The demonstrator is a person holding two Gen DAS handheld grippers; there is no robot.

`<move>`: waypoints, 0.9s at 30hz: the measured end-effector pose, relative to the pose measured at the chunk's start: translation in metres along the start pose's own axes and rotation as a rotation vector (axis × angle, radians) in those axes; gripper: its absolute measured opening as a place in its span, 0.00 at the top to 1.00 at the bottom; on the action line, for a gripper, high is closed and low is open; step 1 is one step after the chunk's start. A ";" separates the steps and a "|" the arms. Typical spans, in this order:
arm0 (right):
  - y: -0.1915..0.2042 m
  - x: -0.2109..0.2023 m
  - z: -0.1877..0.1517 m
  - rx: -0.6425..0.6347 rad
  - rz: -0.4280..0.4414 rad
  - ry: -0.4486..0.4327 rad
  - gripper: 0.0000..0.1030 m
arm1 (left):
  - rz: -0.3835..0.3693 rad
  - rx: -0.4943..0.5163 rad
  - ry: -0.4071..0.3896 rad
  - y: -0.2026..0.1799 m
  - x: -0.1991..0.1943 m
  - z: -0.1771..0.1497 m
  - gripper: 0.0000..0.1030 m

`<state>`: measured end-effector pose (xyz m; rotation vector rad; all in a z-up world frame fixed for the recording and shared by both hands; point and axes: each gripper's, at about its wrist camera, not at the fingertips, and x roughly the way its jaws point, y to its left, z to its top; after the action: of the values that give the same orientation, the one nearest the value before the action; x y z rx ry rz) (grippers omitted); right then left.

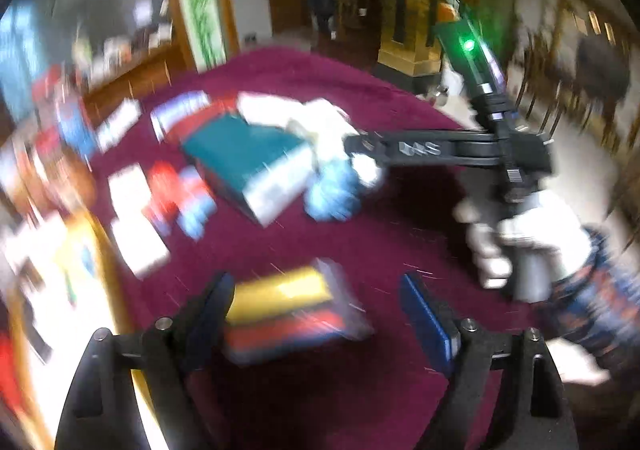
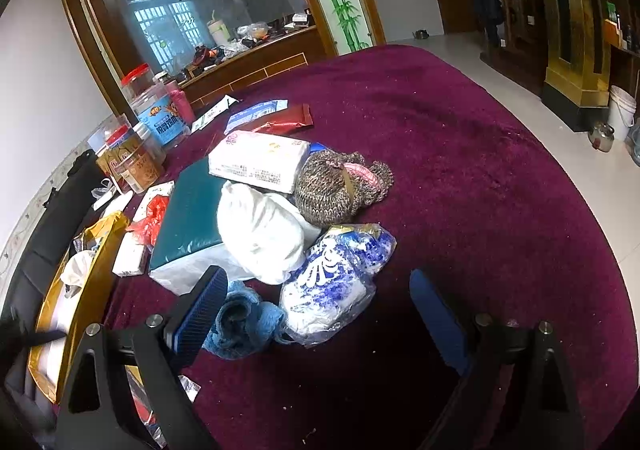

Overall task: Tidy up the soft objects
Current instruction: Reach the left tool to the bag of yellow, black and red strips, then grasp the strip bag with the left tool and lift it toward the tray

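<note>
In the right wrist view my right gripper (image 2: 318, 284) stands open over a heap of soft things: a blue fuzzy cloth (image 2: 240, 322) by its left finger, a blue-and-white plastic pack (image 2: 332, 282), a white soft bag (image 2: 260, 234), a knitted hat (image 2: 336, 185) and a tissue pack (image 2: 260, 157) on a teal box (image 2: 188, 209). The left wrist view is blurred. There my left gripper (image 1: 318, 290) is open, with a yellow-and-red striped packet (image 1: 288, 310) lying on the cloth between its fingers, not gripped. The right gripper (image 1: 356, 153) reaches in from the right, held by a white-gloved hand (image 1: 520, 242).
A maroon tablecloth (image 2: 480, 189) covers the round table. Plastic jars (image 2: 156, 109) and a yellow bag (image 2: 80, 290) crowd the left edge, with a red packet (image 2: 280, 121) farther back. A white bucket (image 2: 620, 111) stands on the floor at right.
</note>
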<state>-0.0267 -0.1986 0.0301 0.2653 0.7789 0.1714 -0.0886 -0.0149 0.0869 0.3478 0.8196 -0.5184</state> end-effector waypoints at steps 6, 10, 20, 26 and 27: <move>-0.001 0.008 -0.001 0.007 0.003 0.034 0.11 | -0.177 -0.168 0.174 0.050 0.056 0.003 0.14; -0.004 0.012 -0.001 0.025 0.014 0.054 0.11 | -0.312 -0.311 0.245 0.070 0.064 -0.008 0.14; -0.007 0.014 -0.002 0.043 0.016 0.067 0.11 | -0.277 -0.077 0.266 -0.001 0.029 -0.030 0.14; -0.012 0.015 -0.001 0.067 0.023 0.071 0.11 | -0.051 -0.089 0.221 -0.023 0.048 -0.038 0.12; -0.014 0.015 -0.001 0.075 0.026 0.071 0.11 | -0.047 -0.113 0.205 -0.024 0.048 -0.040 0.14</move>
<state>-0.0162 -0.2079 0.0158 0.3420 0.8540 0.1772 -0.0988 -0.0302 0.0229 0.2808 1.0528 -0.4830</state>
